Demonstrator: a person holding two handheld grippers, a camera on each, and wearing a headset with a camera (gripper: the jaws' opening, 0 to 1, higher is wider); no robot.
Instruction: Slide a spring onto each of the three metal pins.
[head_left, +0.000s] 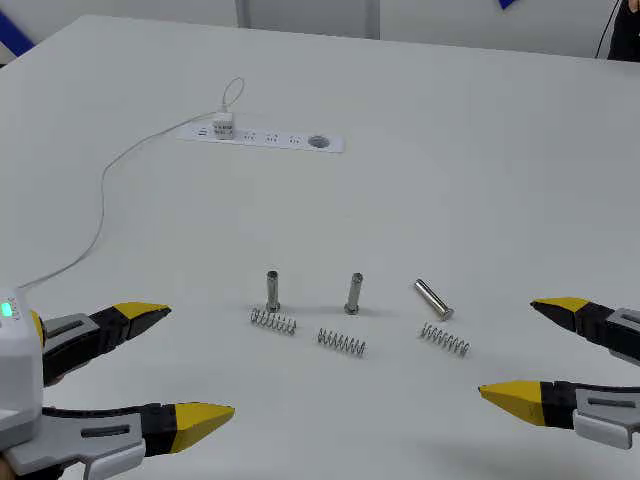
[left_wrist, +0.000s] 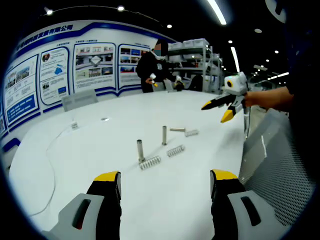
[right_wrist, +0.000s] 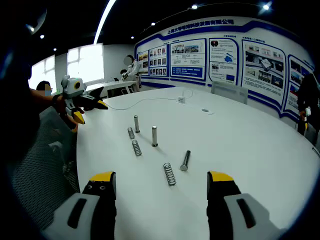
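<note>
Released wide, grasping nothing: left tongs, right tongs. On the white worktop between them: left pin and middle pin upright, right pin lying flat; springs loose just in front.

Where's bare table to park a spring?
Free: the stretch between power strip and pins; right of the lying pin; the near strip between the springs, left gripper and right gripper. Crowded: the row of pins and springs. The cable runs far left.

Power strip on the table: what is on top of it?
A white plug with its cable sits at the left end of the power strip; the socket under it is covered.
</note>
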